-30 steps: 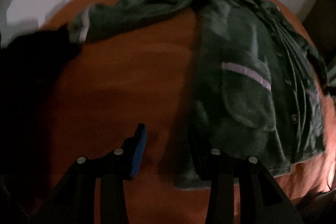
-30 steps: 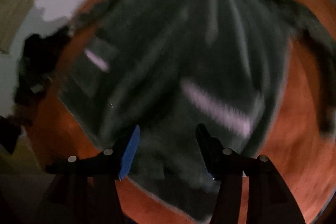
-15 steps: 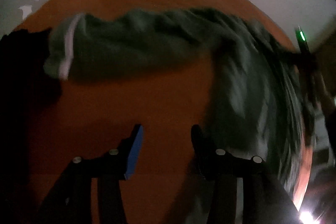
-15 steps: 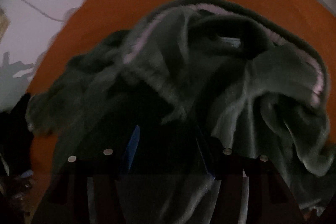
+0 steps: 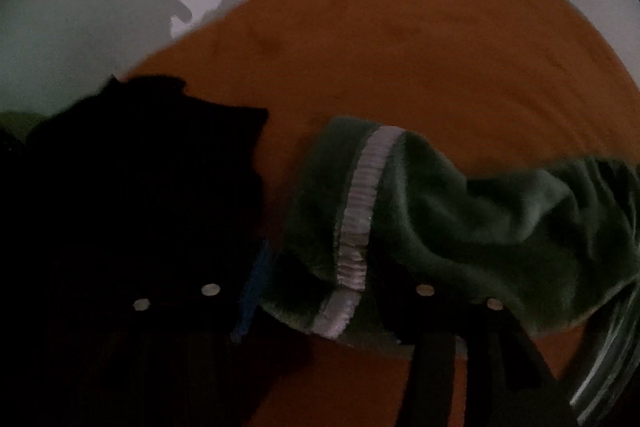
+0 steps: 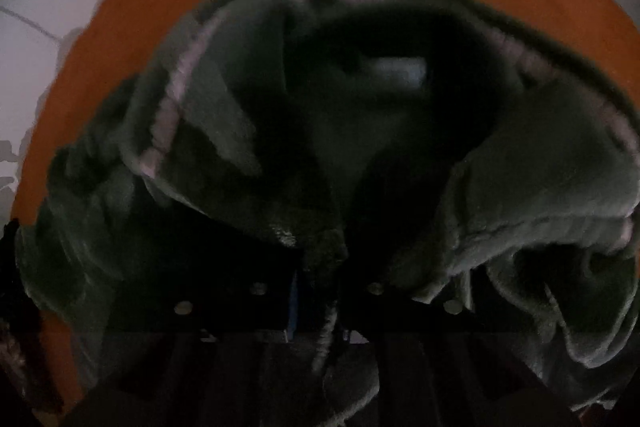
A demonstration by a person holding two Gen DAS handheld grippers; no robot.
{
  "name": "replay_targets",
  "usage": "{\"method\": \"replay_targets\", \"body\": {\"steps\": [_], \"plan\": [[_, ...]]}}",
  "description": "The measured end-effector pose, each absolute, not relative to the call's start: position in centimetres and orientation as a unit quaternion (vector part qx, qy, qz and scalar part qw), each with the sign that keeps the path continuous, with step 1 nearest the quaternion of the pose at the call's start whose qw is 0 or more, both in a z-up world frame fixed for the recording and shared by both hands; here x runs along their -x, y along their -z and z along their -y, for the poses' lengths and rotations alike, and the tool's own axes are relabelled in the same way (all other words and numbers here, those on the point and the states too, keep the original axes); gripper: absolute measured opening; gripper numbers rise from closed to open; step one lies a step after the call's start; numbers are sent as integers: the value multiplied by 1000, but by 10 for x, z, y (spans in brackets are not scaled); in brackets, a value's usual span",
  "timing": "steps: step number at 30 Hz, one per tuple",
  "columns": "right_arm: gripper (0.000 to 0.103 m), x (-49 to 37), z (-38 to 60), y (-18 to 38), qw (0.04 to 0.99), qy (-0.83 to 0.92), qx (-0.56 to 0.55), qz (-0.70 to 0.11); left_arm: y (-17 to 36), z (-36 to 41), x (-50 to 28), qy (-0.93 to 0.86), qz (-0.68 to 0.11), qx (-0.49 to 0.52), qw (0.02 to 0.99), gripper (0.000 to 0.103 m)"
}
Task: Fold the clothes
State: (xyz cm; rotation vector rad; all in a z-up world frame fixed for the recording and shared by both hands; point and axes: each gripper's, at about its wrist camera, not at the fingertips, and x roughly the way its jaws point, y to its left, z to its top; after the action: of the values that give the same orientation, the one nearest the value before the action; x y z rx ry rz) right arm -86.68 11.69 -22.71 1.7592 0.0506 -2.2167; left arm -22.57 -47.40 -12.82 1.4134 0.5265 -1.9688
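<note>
The right gripper [image 6: 316,301] has its fingers pinched tight on the green fleece shirt [image 6: 520,167] at lower centre. The left gripper [image 5: 320,291] has fingers spread around the white-striped cuff [image 5: 356,227], lower centre, over the orange bedspread [image 5: 400,59].

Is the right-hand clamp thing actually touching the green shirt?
Touching. In the right wrist view the right gripper is shut on a bunched fold of the green shirt, the fabric pinched between its jaws.
</note>
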Motion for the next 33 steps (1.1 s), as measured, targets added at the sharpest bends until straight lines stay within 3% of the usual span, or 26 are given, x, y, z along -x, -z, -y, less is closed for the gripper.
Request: {"method": "replay_targets", "body": {"steps": [2, 4, 5, 7, 8, 13, 17, 22, 26, 33], "plan": [[47, 854, -121, 208, 165, 786, -596, -2, 138, 481, 233, 740, -210, -555, 317, 59], [57, 841, -125, 188, 175, 798, -577, 14, 144, 477, 242, 743, -195, -561, 309, 59], [57, 835, -127, 179, 180, 803, -567, 22, 145, 474, 246, 748, -178, -560, 308, 58], [57, 822, -131, 160, 190, 814, -548, 38, 143, 468, 253, 764, -150, -551, 301, 24], [57, 810, -130, 149, 203, 819, -536, 40, 141, 464, 255, 770, -136, -548, 297, 18], [57, 754, -135, 135, 239, 812, -531, 29, 88, 471, 252, 795, -78, -473, 373, 15], [57, 717, -145, 140, 252, 798, -546, 25, 64, 498, 218, 773, -120, -455, 427, 16], [57, 675, -158, 150, 268, 779, -567, 22, 64, 499, 125, 785, -226, -432, 382, 16], [57, 656, -171, 168, 265, 758, -595, 30, 71, 505, 113, 800, -217, -435, 351, 17], [57, 633, -173, 176, 270, 738, -618, 28, 57, 498, 179, 820, -193, -445, 303, 58]]}}
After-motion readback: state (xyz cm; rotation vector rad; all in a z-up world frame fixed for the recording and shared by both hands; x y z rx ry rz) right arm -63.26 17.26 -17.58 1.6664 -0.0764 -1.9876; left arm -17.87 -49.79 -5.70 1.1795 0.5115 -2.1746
